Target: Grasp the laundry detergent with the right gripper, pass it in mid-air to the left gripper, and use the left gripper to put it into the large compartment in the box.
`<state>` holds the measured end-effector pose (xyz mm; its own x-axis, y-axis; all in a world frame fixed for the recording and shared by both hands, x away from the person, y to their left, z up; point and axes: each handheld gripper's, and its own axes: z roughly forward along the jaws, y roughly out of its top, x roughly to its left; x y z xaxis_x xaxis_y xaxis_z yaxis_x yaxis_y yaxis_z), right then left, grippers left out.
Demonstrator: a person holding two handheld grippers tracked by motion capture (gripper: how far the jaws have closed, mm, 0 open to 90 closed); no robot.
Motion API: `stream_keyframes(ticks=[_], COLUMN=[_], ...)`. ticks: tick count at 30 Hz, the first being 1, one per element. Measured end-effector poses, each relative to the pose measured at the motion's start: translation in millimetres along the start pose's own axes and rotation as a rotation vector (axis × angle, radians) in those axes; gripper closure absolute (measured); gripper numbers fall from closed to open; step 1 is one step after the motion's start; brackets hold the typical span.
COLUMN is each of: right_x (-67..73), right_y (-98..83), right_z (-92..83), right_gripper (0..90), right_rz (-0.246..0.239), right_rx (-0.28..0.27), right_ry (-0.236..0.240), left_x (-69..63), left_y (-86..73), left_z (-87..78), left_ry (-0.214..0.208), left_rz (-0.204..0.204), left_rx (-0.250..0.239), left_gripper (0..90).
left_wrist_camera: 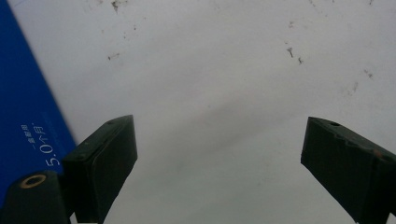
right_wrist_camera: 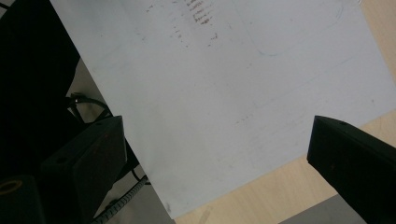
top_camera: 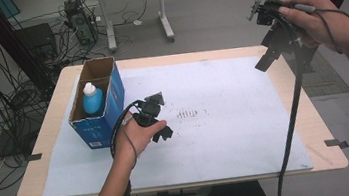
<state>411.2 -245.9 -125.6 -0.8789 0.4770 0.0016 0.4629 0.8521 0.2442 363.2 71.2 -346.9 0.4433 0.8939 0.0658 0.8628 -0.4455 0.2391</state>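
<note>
We read the bottle (top_camera: 93,99) as boxed, standing in the blue carton (top_camera: 112,98) at centre left; our left gripper (top_camera: 162,132) rests gaping just right of it, right gripper (top_camera: 264,60) gaping, empty, upper right; next, both withdraw

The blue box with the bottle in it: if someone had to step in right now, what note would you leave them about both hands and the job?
Left gripper: open, empty, low over the white sheet just right of the blue box.
Right gripper: open, empty, held high above the table's far right corner.
Things: the blue bottle with a white cap stands upright inside the open-topped box at the table's left.
Done: the bottle is in the box and neither gripper holds anything.
Left: probably nothing but to draw the hands back, though whether the box needs closing or moving I cannot tell.
</note>
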Motion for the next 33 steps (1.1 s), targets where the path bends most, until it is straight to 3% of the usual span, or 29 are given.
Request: stream_keyframes(ticks=[33], right_x=[1.9], right_y=[-1.5], right_z=[5.7], right_gripper=[4.6], right_rz=[-0.006], right_rx=[-0.004], right_ry=[0.013], left_x=[-1.6], left_y=[1.8], left_z=[-8.0], left_ry=[-0.001], left_rz=[-0.014], left_rx=[0.001], left_gripper=[10.5])
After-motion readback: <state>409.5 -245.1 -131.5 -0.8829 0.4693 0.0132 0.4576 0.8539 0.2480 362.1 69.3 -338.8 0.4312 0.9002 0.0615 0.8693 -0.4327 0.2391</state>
